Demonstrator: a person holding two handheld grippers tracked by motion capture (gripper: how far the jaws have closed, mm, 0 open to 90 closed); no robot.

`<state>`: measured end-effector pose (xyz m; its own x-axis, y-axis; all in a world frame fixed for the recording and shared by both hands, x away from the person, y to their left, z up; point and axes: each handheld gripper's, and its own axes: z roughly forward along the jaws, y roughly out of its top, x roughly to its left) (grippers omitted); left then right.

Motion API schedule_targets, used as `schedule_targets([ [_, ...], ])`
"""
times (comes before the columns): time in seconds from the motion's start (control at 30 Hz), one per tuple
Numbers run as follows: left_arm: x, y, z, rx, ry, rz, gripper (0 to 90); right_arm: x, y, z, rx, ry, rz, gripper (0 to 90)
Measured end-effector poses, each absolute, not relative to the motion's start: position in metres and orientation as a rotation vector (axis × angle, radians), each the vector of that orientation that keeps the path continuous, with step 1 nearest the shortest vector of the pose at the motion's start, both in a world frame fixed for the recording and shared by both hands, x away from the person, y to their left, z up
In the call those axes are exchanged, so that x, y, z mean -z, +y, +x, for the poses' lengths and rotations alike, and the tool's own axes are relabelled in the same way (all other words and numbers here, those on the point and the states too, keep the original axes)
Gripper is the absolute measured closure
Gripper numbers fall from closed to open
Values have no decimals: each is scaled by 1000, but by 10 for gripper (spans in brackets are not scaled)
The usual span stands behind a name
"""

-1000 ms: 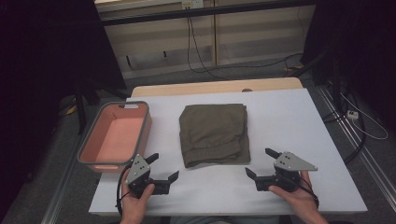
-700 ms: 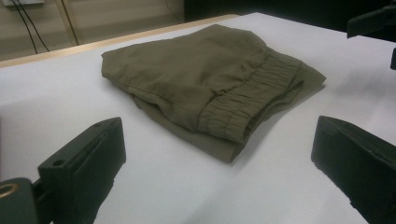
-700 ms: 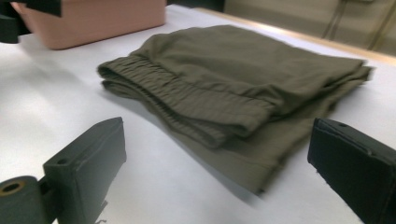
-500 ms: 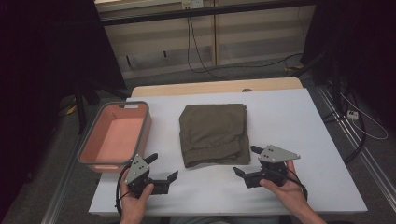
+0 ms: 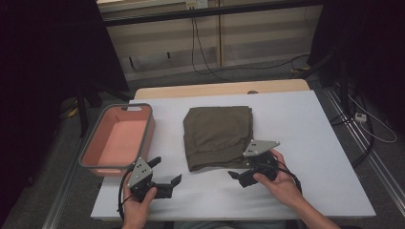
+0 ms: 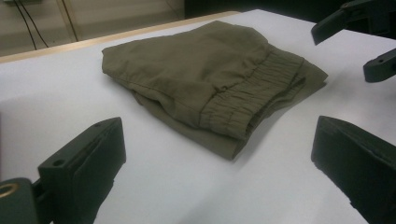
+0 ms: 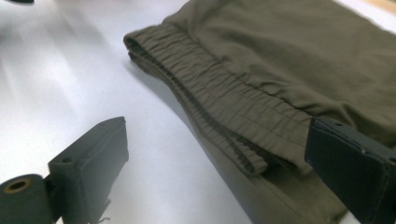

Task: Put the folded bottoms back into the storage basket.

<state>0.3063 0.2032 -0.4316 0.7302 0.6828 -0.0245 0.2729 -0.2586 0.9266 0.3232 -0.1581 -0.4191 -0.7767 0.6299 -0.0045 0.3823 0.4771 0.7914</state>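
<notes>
Two grippers sit at the near table edge, nothing gripped yet. Left gripper (image 5: 168,182) at 7 o'clock, jaws apart, off the cloth. Right gripper (image 5: 237,175), jaws apart, at the elastic waistband corner of the folded olive shorts (image 5: 219,136) mid-table. Pink bin (image 5: 117,138) at 10 o'clock holds nothing; seemingly all handling remains

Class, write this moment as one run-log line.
right gripper: open, at folded olive garment waistband corner | left gripper: open, apart | pink bin: empty
</notes>
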Motion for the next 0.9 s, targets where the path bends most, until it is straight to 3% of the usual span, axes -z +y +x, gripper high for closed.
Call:
schedule_targets([
  [0.23, 433, 203, 307, -464, 753, 1842, 33, 420, -140, 341, -1116, 2481, 809, 137],
  [0.53, 433, 204, 308, -465, 747, 1848, 33, 418, -117, 361, -1063, 2580, 645, 137],
  [0.6, 432, 204, 308, -462, 748, 1848, 33, 419, -113, 365, -1037, 2599, 622, 185],
  [0.63, 432, 204, 308, -461, 747, 1847, 33, 420, -110, 366, -1029, 2595, 589, 254],
  [0.9, 432, 206, 308, -456, 746, 1845, 33, 433, -96, 367, -919, 2697, 463, 382],
])
